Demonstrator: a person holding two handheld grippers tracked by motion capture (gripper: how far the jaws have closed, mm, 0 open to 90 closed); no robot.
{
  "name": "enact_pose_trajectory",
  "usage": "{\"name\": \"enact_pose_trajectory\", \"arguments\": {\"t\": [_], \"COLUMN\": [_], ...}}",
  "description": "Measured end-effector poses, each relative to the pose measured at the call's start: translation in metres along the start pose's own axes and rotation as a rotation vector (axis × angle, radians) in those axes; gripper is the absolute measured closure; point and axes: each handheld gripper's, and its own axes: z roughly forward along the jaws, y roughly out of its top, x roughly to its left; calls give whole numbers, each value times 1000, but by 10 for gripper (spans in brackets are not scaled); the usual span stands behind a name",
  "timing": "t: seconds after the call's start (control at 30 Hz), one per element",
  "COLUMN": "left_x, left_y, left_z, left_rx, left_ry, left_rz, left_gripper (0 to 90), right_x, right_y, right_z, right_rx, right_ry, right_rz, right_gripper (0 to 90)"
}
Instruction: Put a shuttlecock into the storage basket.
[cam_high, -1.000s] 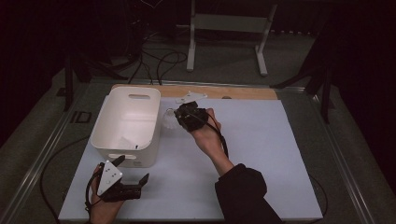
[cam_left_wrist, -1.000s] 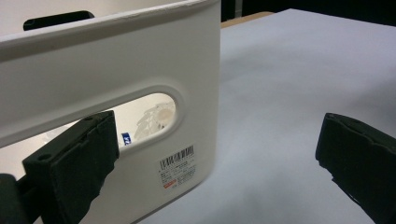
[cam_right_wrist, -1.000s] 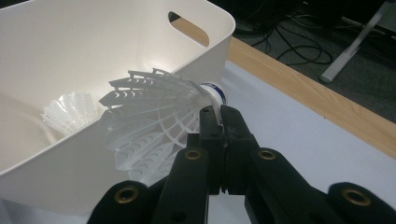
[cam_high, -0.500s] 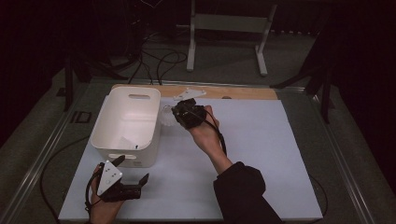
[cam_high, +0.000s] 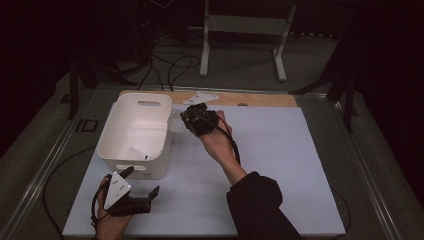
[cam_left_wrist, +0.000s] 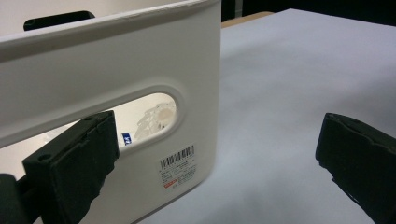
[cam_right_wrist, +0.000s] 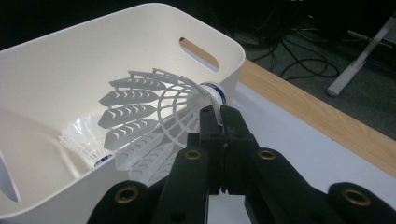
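My right gripper (cam_right_wrist: 218, 122) clamps a white shuttlecock (cam_right_wrist: 149, 116) by its skirt edge, cork end up-right, skirt fanned toward the white bin (cam_right_wrist: 56, 60) just beyond. Bin lies ahead-left of me. My left gripper (cam_high: 131, 197), jaws apart, idles at the bin's near wall.

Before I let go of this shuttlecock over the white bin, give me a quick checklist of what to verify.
1. Right gripper shut on the held shuttlecock: ok.
2. Shuttlecock past the bin rim: not ok in the high view, it sits at the right wall's outer edge.
3. Room inside the bin: ok, one other shuttlecock lies on its floor.
4. Left gripper out of the way: ok, open, at the bin's near wall.
5. Bin steady on the table: cannot tell.
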Motion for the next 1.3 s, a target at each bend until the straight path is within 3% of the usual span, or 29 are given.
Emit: {"name": "enact_pose_trajectory", "arguments": {"t": [1.3], "left_x": [0], "left_y": [0], "left_z": [0], "left_rx": [0], "left_ry": [-2], "left_rz": [0], "left_gripper": [0], "right_x": [15], "right_y": [26], "right_z": [11], "right_rx": [-41], "right_ry": [12], "right_rz": [-33], "right_gripper": [888]}}
